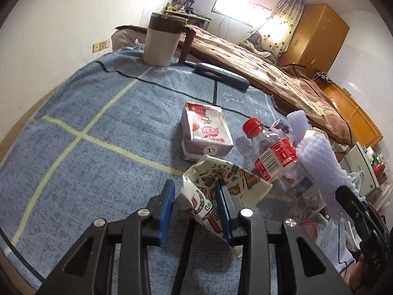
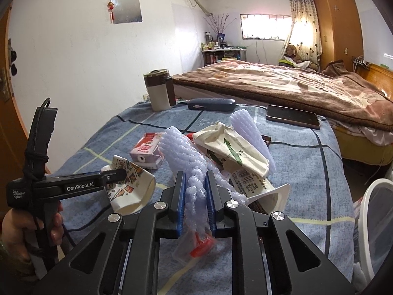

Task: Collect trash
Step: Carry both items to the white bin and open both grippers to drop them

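Note:
My left gripper (image 1: pixel 195 194) is shut on a crushed patterned paper cup (image 1: pixel 221 184), held just above the blue cloth; the cup also shows in the right wrist view (image 2: pixel 130 186). My right gripper (image 2: pixel 194 184) is shut on a lilac foam net sleeve (image 2: pixel 186 157), which also shows in the left wrist view (image 1: pixel 319 157). A pink milk carton (image 1: pixel 206 130) and a red-capped clear bottle (image 1: pixel 270 152) lie beyond the cup. A cream paper bag (image 2: pixel 233 147), a white cup lying on its side (image 2: pixel 260 189) and a clear wrapper with a red piece (image 2: pixel 196 245) lie around the right gripper.
The blue checked cloth (image 1: pixel 98 113) covers the table. A brown-and-white jug (image 1: pixel 162 41), a dark glasses case (image 1: pixel 221 73) and a phone (image 2: pixel 292 116) lie at the far side. A bed with a brown blanket (image 2: pixel 282 83) stands behind. A white round rim (image 2: pixel 368 221) is at the right.

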Tool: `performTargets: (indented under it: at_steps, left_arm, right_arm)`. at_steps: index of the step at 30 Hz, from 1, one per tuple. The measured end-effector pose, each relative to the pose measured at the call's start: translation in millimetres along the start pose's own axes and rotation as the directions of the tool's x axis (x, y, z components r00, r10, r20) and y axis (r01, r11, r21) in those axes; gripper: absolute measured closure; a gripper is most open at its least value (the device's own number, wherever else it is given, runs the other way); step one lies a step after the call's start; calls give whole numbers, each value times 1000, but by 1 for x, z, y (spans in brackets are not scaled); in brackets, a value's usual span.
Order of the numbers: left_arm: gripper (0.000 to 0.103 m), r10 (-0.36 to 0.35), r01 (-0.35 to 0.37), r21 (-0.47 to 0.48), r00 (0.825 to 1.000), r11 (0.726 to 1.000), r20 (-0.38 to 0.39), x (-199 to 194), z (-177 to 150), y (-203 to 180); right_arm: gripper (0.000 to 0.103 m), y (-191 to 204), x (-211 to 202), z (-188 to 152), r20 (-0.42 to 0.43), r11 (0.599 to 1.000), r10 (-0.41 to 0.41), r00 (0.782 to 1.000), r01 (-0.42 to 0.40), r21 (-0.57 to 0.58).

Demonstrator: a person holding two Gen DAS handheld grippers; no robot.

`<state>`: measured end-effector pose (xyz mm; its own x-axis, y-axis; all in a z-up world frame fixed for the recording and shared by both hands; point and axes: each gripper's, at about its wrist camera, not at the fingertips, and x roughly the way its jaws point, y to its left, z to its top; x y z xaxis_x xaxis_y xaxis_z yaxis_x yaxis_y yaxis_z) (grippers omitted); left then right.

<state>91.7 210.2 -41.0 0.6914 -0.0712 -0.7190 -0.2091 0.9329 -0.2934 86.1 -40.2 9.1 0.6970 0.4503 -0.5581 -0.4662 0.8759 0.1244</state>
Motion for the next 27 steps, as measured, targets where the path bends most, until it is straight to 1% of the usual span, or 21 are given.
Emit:
performTargets:
  at_steps: [5, 6, 8, 10, 11, 12, 13, 15, 16, 18, 20, 22, 23, 24, 25, 26, 27]
  left_arm:
    - [73, -19, 19, 16, 1000, 1000, 25, -10, -1, -5]
    - [73, -27, 27, 26, 1000, 999, 16, -10, -2, -8]
    - [73, -17, 17, 36, 1000, 999, -5, -6, -5, -11]
    - [73, -3, 4, 20, 999, 1000, -38, 3, -8, -11]
    - [71, 3, -3, 10, 999, 1000, -50, 7, -9, -10]
    - [65, -3, 4, 4, 999, 1000, -53, 7, -11, -10]
    - [63, 15, -14, 6, 998, 1000, -56, 8, -11, -11]
    - [54, 70, -68, 37, 996, 997, -52, 5, -15, -16]
    - [53, 85, -83, 38, 995, 996, -59, 4, -17, -16]
    - [48, 85, -83, 44, 994, 996, -61, 2, -24, -16]
    - [45, 104, -101, 54, 993, 993, -55, 1, -31, -17]
    - [45, 92, -89, 51, 995, 995, -48, -1, -34, -19]
    - [50, 80, -78, 54, 996, 996, -50, 0, -34, -20]
    - [61, 71, -68, 61, 996, 996, -50, -1, -35, -22]
    - [67, 53, -50, 64, 997, 997, -51, -2, -35, -24]
    - [77, 46, -42, 68, 998, 997, -51, -3, -34, -26]
    - [79, 58, -54, 85, 997, 995, -42, -5, -34, -31]
  right_arm:
    - [86, -2, -10, -1, 25, 1000, 13, 1000, -13, 10]
    - [86, -2, -13, -2, 30, 1000, 15, 999, -15, 13]
    - [86, -4, -16, -3, 36, 1000, 16, 999, -17, 21]
    - [86, -6, -19, -3, 40, 999, 15, 999, -16, 27]
    - [86, -7, -21, -4, 41, 999, 16, 999, -17, 31]
    - [86, -8, -22, -5, 45, 999, 15, 999, -16, 35]
    - [86, -10, -24, -5, 46, 999, 15, 999, -17, 37]
    - [86, -11, -27, -5, 50, 999, 14, 999, -16, 41]
    - [86, -12, -28, -6, 53, 999, 14, 999, -16, 42]
    - [86, -14, -29, -6, 55, 999, 17, 998, -19, 46]
    - [86, -16, -30, -7, 56, 998, 21, 998, -24, 50]
    - [86, -16, -31, -9, 57, 998, 25, 998, -28, 52]
    - [86, -16, -32, -10, 58, 998, 24, 998, -28, 53]
    - [86, -17, -32, -10, 59, 998, 25, 998, -28, 54]
    - [86, -18, -34, -10, 61, 998, 27, 998, -30, 54]
    - [86, -19, -36, -11, 63, 998, 26, 998, -30, 55]
    - [86, -20, -37, -10, 68, 998, 25, 997, -28, 57]
